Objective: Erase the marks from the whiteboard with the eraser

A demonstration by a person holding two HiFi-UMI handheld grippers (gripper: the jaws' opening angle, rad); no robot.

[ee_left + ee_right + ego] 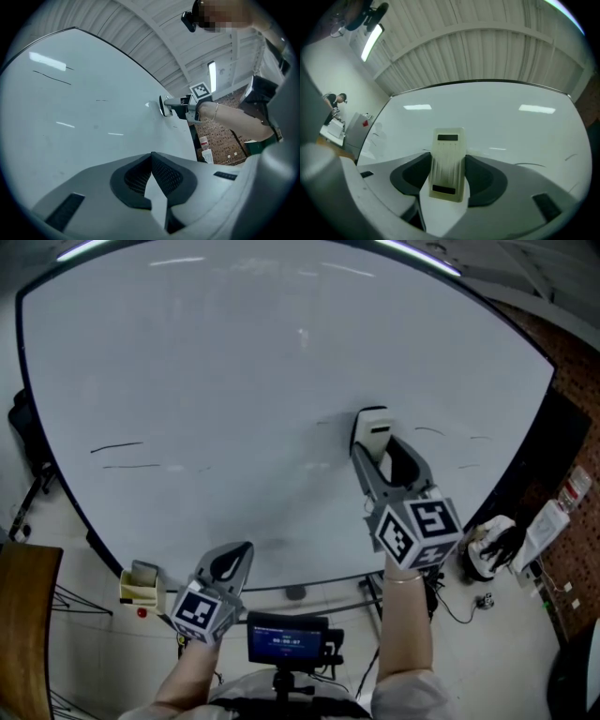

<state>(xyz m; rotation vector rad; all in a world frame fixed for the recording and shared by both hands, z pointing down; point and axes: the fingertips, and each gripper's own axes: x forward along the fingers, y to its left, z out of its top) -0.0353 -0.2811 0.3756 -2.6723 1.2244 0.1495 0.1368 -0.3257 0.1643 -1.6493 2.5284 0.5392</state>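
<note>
- Whiteboard (281, 352) is filling most of the frame, with a brick wall (574, 399) at the right edge.
- Marks (117, 447) are showing at centre left and fainter strokes at centre right, so erasing appears unfinished.
- Right gripper (373, 448) is clamping the eraser (372, 425) between its jaws, apparently against the board's centre.
- Left gripper (234, 559) is hanging at lower centre, jaws closed and empty.

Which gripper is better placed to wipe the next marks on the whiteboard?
Right. The right gripper holds the eraser on the whiteboard, beside faint marks. The left gripper is shut, empty and low.
</note>
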